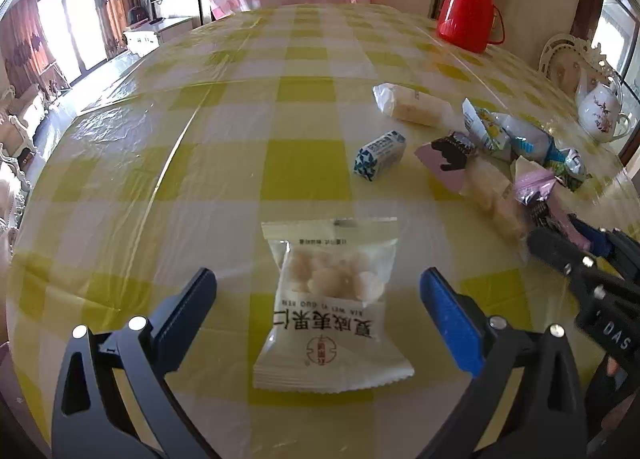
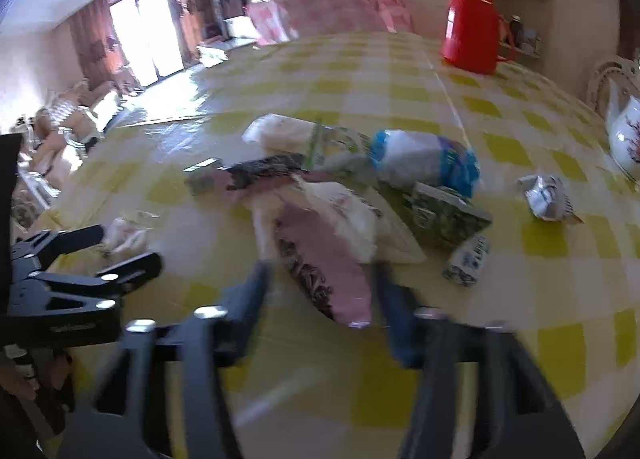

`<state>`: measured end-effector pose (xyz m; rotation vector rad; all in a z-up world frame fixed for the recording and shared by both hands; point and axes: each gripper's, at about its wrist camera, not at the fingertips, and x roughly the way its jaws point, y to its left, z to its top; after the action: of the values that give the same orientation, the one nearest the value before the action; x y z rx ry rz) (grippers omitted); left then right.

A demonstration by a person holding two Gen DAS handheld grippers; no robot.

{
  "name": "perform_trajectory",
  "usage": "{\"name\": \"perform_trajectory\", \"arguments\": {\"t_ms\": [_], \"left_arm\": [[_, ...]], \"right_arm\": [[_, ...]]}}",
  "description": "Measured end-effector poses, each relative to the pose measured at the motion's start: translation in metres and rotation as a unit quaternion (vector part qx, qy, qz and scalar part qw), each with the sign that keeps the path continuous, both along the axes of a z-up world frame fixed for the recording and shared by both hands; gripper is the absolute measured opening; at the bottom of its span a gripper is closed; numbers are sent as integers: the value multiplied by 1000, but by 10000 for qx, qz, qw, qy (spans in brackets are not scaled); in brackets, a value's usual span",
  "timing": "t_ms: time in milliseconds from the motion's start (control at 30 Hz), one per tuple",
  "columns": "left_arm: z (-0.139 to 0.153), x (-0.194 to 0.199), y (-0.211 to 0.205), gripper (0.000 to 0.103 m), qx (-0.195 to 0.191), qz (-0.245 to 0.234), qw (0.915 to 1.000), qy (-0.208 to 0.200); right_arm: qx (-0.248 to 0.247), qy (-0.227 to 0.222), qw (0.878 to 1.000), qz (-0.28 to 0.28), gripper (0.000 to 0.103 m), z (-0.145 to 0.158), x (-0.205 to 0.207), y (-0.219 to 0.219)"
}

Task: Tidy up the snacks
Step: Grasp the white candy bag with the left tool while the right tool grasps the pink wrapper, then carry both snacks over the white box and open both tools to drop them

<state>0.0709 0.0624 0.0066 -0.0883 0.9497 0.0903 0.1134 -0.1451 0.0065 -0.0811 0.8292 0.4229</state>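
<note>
left wrist view: the nut packet (image 1: 332,307) lies flat on the table (image 1: 180,179), alone and well apart from the other snacks. its clear window end points away from the camera and its printed end toward it. the left gripper (image 1: 320,279) is spread wide, one finger on each side of the packet, neither touching it.

the packet looks light, with thin, slick film around a loose clump of nuts. it will likely crumple and slide rather than resist. the flat sealed edge at either end, or a pinch across the nut bulge, looks like the surest hold, since the smooth middle may slip.

to the right, the remaining snacks sit in a loose heap (image 1: 500,147). a blue and white sweet (image 1: 378,155) and a long pale wrapper (image 1: 412,105) lie just beside it.

in the right wrist view, which is blurred, the right gripper (image 2: 322,275) has its fingers drawn in on the near end of a pink packet (image 2: 316,235) at the front of the heap, and i judge it to be pinching that packet. this wrapper also looks soft and light, so its neighbours may get dragged along when it lifts.

a red flask (image 1: 468,7) and a white teapot (image 1: 600,111) stand at the far side of the table, clear of the work.
</note>
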Motion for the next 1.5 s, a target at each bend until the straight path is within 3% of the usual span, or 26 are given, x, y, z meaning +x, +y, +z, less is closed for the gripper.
{"name": "perform_trajectory", "arguments": {"t_ms": [367, 433, 467, 500, 600, 767, 1033, 1200, 1367, 1500], "left_arm": [[-1, 0, 1, 101, -3, -4, 10000, -11], [2, -7, 7, 87, -36, 217, 9996, -190], [4, -9, 8, 63, 17, 311, 9992, -256], [5, -10, 8, 48, 54, 346, 9990, -273], [6, -11, 8, 40, 2, 317, 9990, -324], [13, -19, 13, 40, -174, 332, 9975, -599], [30, -42, -13, 40, 378, 70, 9922, -1185], [27, -61, -27, 40, 164, -236, 9946, -996], [34, -85, -28, 40, -323, -474, 9949, -829], [47, -113, -34, 40, -279, -770, 9923, -925]], "right_arm": [[-74, -111, 9989, -452, 24, 5, -50, -22], [-98, -123, 9983, -565, 24, 5, -56, -26], [-104, -128, 9980, -616, 24, 5, -59, -28], [-115, -140, 9976, -671, 24, 6, -62, -29], [-100, -154, 9970, -753, 24, 5, -68, -32], [189, -185, 9960, -853, 24, 10, -79, -39], [82, -316, 9938, -1066, 24, 12, -91, -40], [159, -418, 9931, -1087, 24, 16, -99, -40], [251, -437, 9925, -1116, 24, 18, -107, -41], [400, -446, 9924, -1075, 24, 18, -119, -40]]}}
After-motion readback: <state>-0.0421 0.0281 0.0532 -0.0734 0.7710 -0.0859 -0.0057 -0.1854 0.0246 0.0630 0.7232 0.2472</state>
